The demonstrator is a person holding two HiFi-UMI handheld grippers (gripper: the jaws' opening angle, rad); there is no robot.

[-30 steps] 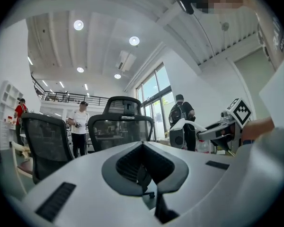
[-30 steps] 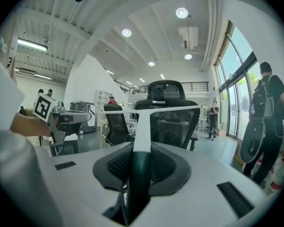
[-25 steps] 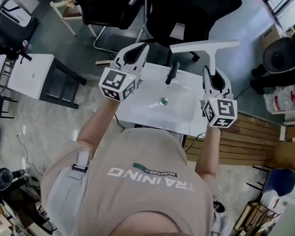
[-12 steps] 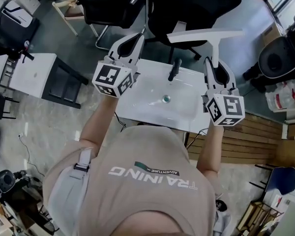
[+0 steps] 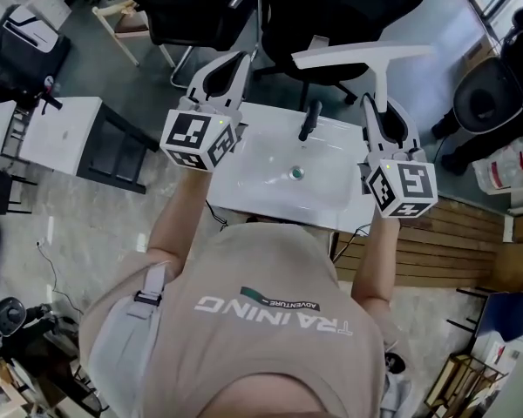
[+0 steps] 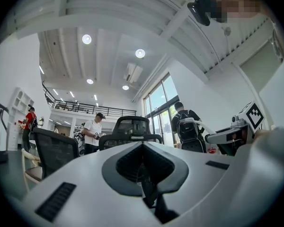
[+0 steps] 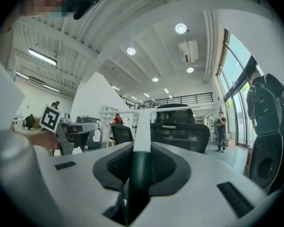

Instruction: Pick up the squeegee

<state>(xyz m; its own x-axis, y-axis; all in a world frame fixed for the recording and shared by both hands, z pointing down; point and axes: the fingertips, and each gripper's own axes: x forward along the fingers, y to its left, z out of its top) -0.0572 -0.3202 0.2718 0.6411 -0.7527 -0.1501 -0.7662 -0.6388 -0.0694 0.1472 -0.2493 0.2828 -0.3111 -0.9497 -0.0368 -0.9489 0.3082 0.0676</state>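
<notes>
White squeegee, dark green down its handle! Left gripper and right gripper: white, black-and-white square markers. White surface, black tap, black chairs far side, beige shirt, white lettering.

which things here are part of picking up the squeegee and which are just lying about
In the job: squeegee, right gripper clamped on its handle.
Just lying about: white sink, black faucet, office chairs; left gripper shut, empty.
</notes>
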